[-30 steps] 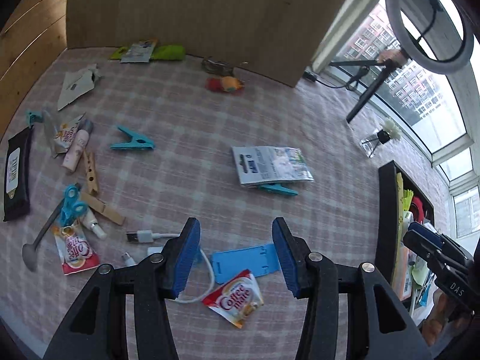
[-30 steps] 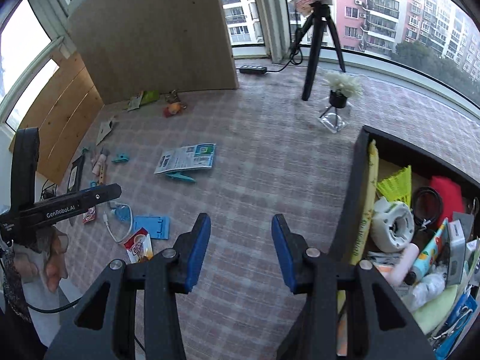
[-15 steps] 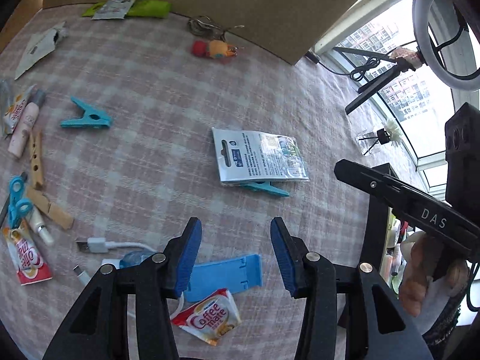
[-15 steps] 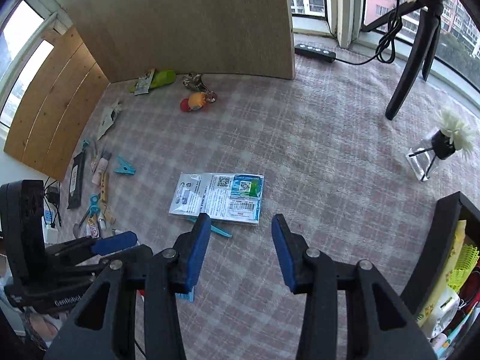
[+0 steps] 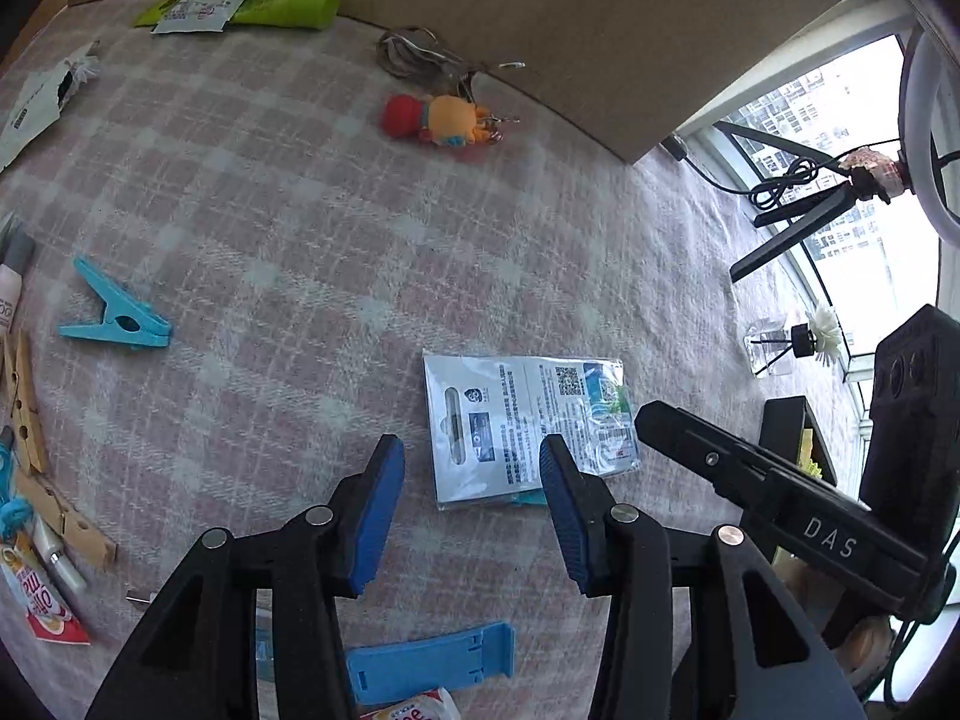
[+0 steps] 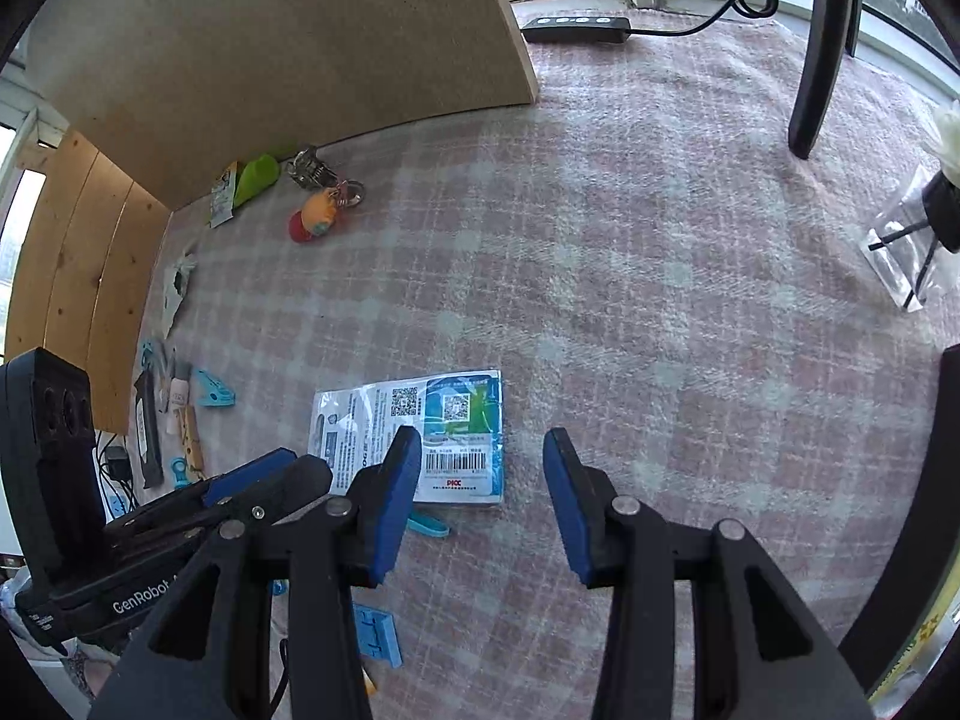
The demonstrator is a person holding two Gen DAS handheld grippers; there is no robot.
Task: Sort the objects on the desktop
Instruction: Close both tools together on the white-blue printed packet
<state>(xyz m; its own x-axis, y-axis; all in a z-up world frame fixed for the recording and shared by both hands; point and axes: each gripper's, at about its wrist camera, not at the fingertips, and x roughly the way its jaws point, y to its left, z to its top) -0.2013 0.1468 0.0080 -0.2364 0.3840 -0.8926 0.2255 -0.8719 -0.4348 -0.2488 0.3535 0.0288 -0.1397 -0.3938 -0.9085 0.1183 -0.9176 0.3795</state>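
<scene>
A flat white-and-blue printed packet (image 5: 516, 414) lies on the checked pink cloth, with a teal clip (image 6: 429, 523) poking out from under its near edge. My left gripper (image 5: 471, 450) hangs open just above the packet's near left part, with nothing between its blue pads. From the right, my right gripper (image 6: 483, 435) is also open and empty, over the packet's (image 6: 444, 414) right edge. Each gripper shows in the other's view: the right one (image 5: 774, 498) beside the packet, the left one (image 6: 240, 492) low on the left.
A blue clothes peg (image 5: 117, 321), wooden pegs (image 5: 24, 408), sachets and a blue phone stand (image 5: 429, 657) lie to the left and near. A red-orange toy keychain (image 5: 438, 117) and green tube (image 5: 282, 3) sit by the upright board. A black organiser box (image 5: 798, 432) and small vase (image 5: 780, 348) stand at right.
Both grippers have come down and forward and closed in on the packet from either side. The right one swung left, away from the organiser box. Nothing has been picked up.
</scene>
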